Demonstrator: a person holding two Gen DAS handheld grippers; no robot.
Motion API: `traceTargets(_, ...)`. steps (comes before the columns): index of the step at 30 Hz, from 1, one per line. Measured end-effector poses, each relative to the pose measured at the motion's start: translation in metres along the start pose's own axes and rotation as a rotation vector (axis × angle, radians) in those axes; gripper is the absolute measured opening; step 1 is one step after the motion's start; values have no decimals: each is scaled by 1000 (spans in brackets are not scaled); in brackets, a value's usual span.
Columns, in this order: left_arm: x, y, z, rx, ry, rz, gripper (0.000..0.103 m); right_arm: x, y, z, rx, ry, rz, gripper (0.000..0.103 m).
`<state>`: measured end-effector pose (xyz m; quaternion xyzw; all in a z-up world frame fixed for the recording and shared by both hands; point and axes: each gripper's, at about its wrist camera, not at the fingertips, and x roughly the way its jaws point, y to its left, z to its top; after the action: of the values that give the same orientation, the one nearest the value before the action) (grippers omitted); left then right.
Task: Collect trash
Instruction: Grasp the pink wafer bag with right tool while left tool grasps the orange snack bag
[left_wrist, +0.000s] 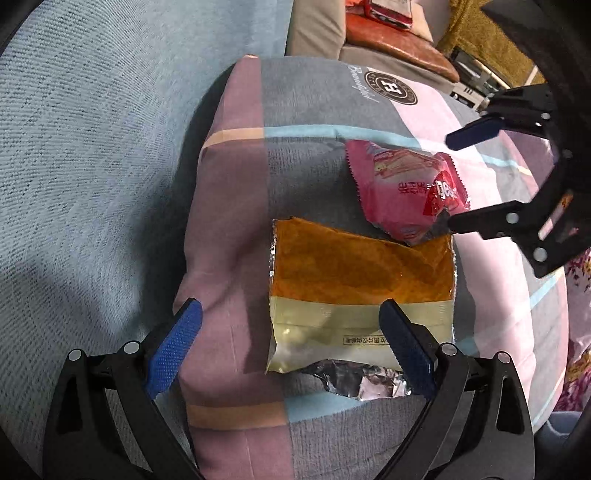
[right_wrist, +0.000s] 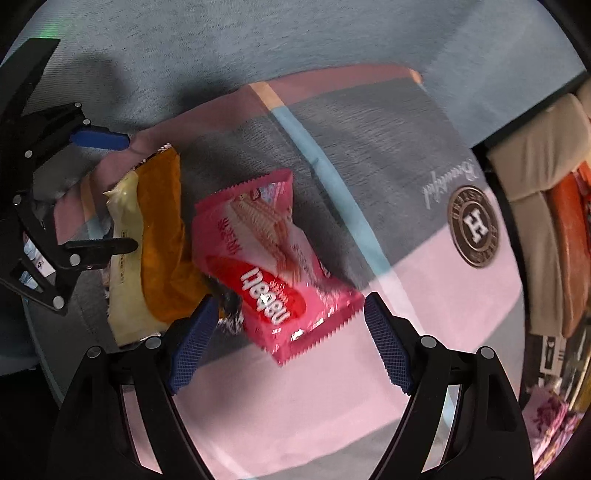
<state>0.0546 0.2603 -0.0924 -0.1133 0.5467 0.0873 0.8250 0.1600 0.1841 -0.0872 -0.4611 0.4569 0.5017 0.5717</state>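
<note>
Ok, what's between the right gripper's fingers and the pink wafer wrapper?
Nothing: in the right wrist view the open right gripper straddles the pink wafer wrapper lying on the pillow, pads clear of it.

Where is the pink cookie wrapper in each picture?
Left wrist view: the pink wrapper is right of the middle, just above the orange wrapper.
Right wrist view: the pink wrapper is in the middle, right of the orange wrapper.
Shared landmark: the round H badge on the pillow.
</note>
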Motion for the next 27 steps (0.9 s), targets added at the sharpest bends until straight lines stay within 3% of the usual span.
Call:
traceTargets(4,2,0,1,0,-3,-36,96,8,1,1,-13,8,26,77)
traceTargets(8,4,-3,1,8,-5,-74,94,13,2,-2,-11,20,55,50)
traceTargets(10,3,-8,1,29,-11,-71,87,10,2,-8,5,9,57,45)
traceTargets(13,1,-18,2,55,-20,-75,66,-2,-5,-23,67,-17,47,33)
traceTargets(14,1,-21,3,59,-23,-83,53,-5,-7,-28,89,-21,37,30)
traceTargets(16,-1,-28,3,69,-29,-84,37,-12,-13,-44,148,-29,18,27)
traceTargets(17,0,-31,4,68,-22,-101,22,-15,-14,-51,171,-29,8,26)
traceTargets(19,1,-39,4,70,-28,-107,21,-21,-19,-70,226,-31,-12,24)
traceTargets(21,0,-51,4,80,-38,-107,19,-26,-21,-89,281,-23,-29,12)
traceTargets(27,-3,-84,7,85,-57,-150,17,-47,-29,-161,486,-34,-84,8)
